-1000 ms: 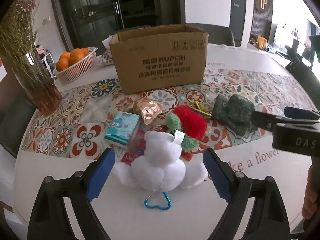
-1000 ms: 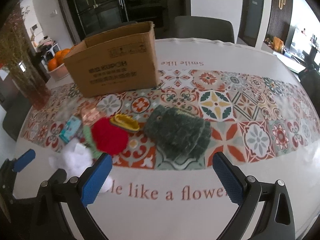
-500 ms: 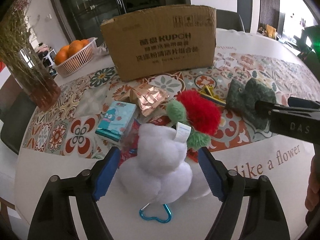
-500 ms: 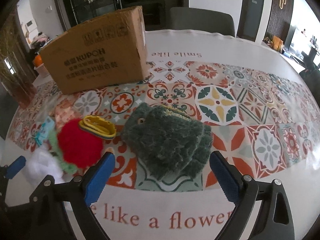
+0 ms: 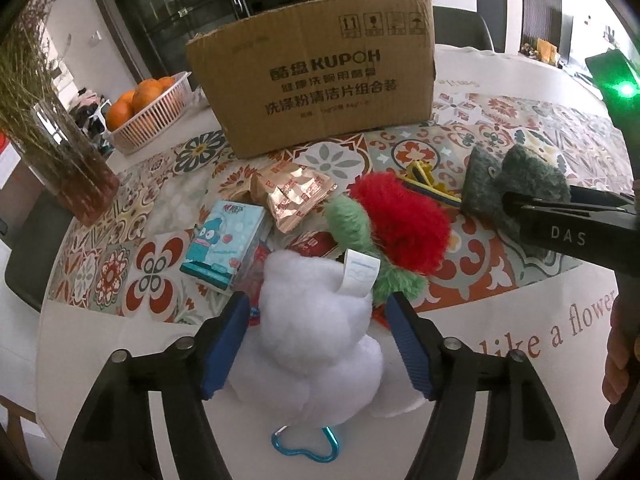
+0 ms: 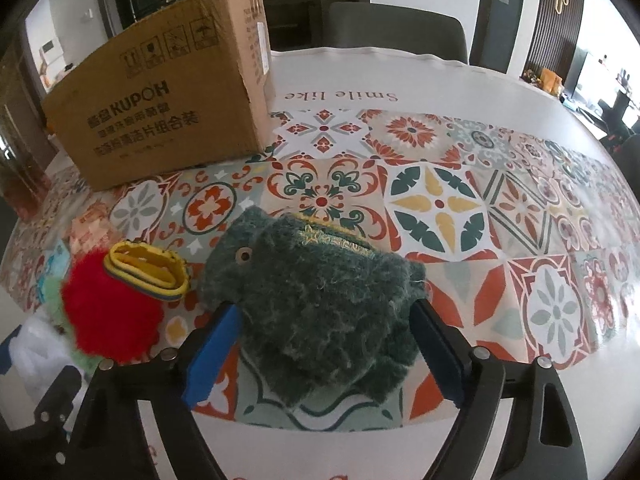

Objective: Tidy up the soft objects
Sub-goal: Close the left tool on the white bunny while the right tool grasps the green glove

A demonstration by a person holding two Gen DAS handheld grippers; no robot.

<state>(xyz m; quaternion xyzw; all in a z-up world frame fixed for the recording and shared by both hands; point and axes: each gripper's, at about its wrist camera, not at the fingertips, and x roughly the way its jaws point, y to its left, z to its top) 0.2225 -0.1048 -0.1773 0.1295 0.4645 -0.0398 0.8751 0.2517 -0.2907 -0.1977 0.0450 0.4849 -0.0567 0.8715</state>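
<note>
the left gripper (image 5: 318, 340) straddles the white plush (image 5: 316, 332), jaws open, pads beside it but not squeezing. the right gripper (image 6: 324, 350) brackets the green pouch (image 6: 320, 304) likewise. closing shallow, either could pinch only fluff and slip; the white plush could drag the red pompom (image 5: 400, 224) touching it.

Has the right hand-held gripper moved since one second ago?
Yes. The right hand-held gripper has advanced toward the cardboard box, and its open fingers now flank the dark green plush.
</note>
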